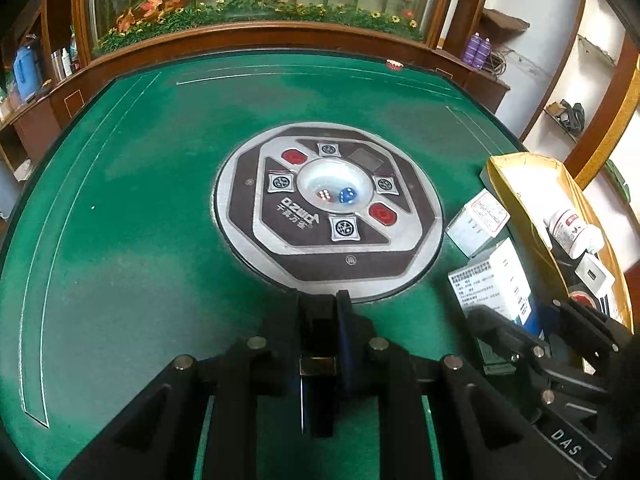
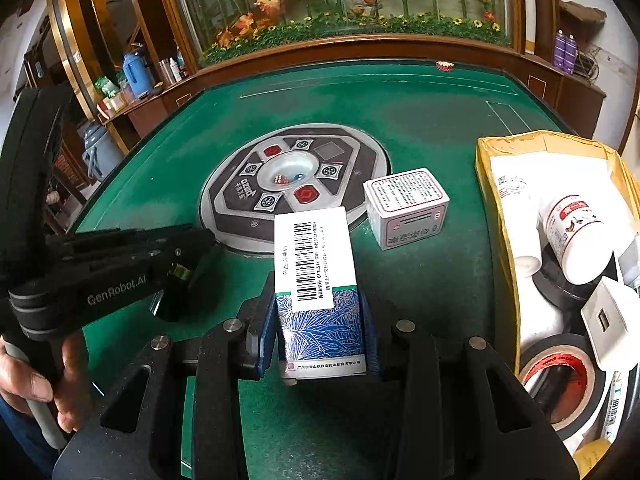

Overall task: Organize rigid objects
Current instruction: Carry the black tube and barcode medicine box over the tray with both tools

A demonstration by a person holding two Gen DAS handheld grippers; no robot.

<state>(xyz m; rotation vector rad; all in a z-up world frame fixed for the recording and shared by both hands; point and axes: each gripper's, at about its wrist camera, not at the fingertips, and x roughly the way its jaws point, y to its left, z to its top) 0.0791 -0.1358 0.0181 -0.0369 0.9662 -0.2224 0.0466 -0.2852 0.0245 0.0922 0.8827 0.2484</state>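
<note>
Green felt table (image 2: 420,128): right claw (image 2: 318,332) clamped on blue-patterned box (image 2: 320,312); left claw (image 1: 324,312) pressed together, empty.

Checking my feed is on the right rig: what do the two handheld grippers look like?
Both are matte black plastic with angular linkage arms and silver round pivot pins. The left gripper bears white "GenRobot.AI" lettering, with a bare hand on its grey handle. The right gripper has blue finger pads; its body shows white "DAS" lettering. No cables visible.

- Left gripper (image 2: 188,276): matte black, silver round screw heads, white "GenRobot.AI" lettering, grey handle.
- Right gripper (image 2: 318,332): black frame, blue finger pads (image 2: 266,332).
- Hand (image 2: 48,380): bare skin.
</note>
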